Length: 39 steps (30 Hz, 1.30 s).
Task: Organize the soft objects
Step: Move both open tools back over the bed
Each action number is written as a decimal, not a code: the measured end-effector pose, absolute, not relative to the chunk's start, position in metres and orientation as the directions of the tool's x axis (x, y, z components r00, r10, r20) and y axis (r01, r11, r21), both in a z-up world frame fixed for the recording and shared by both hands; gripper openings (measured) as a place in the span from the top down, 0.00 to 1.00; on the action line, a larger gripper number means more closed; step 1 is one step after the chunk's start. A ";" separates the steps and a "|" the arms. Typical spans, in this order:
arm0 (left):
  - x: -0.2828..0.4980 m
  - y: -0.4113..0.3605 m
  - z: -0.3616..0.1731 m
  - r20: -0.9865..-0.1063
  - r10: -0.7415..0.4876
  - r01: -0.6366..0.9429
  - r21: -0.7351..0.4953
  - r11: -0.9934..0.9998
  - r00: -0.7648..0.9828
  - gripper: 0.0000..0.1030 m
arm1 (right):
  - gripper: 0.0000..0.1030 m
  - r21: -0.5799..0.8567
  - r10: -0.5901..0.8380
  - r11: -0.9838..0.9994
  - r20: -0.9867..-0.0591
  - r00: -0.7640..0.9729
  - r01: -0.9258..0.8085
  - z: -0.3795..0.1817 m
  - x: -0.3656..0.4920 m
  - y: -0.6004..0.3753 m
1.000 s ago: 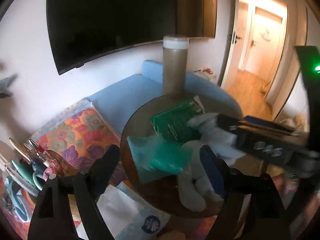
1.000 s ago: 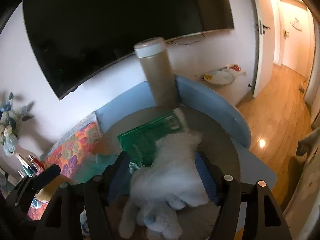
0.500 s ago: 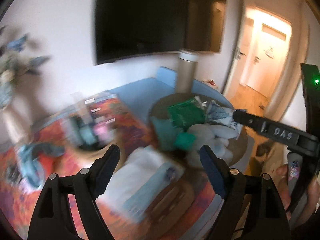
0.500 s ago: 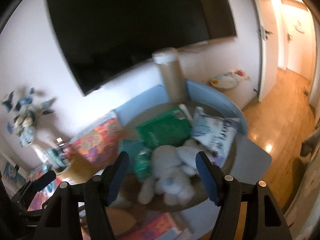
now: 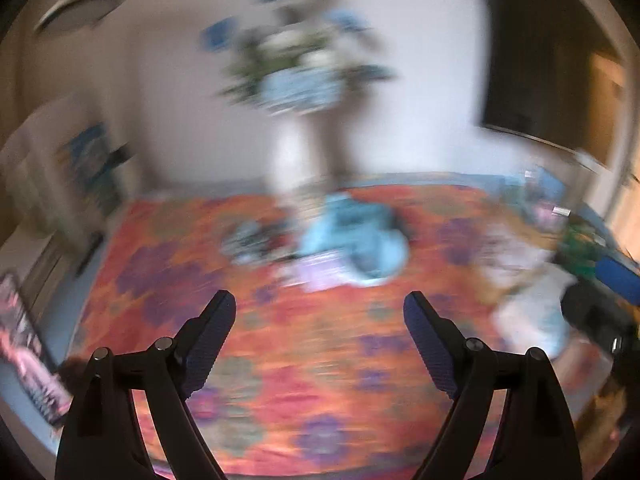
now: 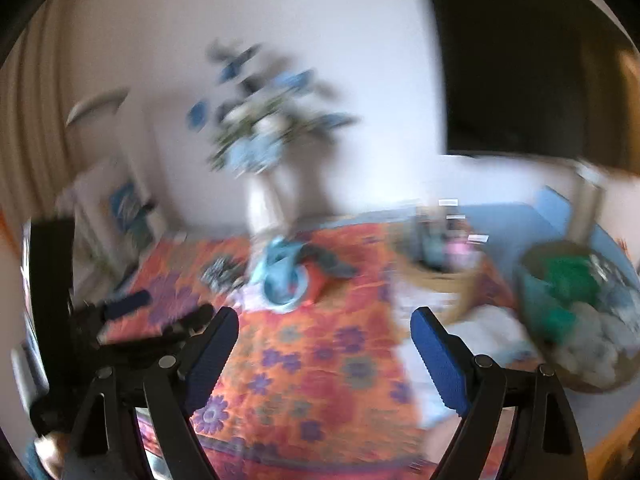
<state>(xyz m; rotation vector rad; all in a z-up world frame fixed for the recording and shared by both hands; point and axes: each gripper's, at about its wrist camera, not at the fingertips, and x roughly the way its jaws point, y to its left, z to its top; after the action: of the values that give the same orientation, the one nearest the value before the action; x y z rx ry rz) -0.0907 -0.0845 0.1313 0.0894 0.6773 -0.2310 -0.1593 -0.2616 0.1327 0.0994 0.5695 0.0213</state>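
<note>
soft things, a white plush toy (image 6: 596, 354) among them, lie heaped with a green packet (image 6: 570, 278) in a round basket (image 6: 538, 332) at the right edge of the right wrist view, on a blue desk (image 6: 504, 222); blur hides the rest of that pile. a crumpled light blue cloth (image 5: 356, 236) sits just above the middle of the left wrist view, on an orange flowered tablecloth (image 5: 304, 364) that fills the lower half of both views. behind the cloth, in the upper middle, a white vase (image 5: 294, 160) with blue flowers stands against a pale wall, and a dark screen (image 6: 520, 80) takes the upper right corner. the left tongs (image 5: 319, 322) at the bottom of their frame stand wide apart with only tablecloth between them, having just spread a little further. the right tongs (image 6: 325, 338) also gape wide and grip nothing, their jaws having just swung apart. the left tongs also show at the lower left of the right wrist view. both frames are heavily smeared.
</note>
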 end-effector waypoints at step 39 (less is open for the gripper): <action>-0.024 -0.004 0.043 -0.691 -0.125 0.075 -0.101 0.992 0.712 0.17 | 0.05 -0.074 -0.073 0.997 -0.602 0.795 0.036 0.027 -0.059 -0.204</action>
<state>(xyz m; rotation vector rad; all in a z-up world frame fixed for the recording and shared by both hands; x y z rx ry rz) -0.0240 -0.0045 0.0428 -0.0673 0.7711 -0.1111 -0.0590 -0.2041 0.0274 -0.0597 0.6491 -0.0583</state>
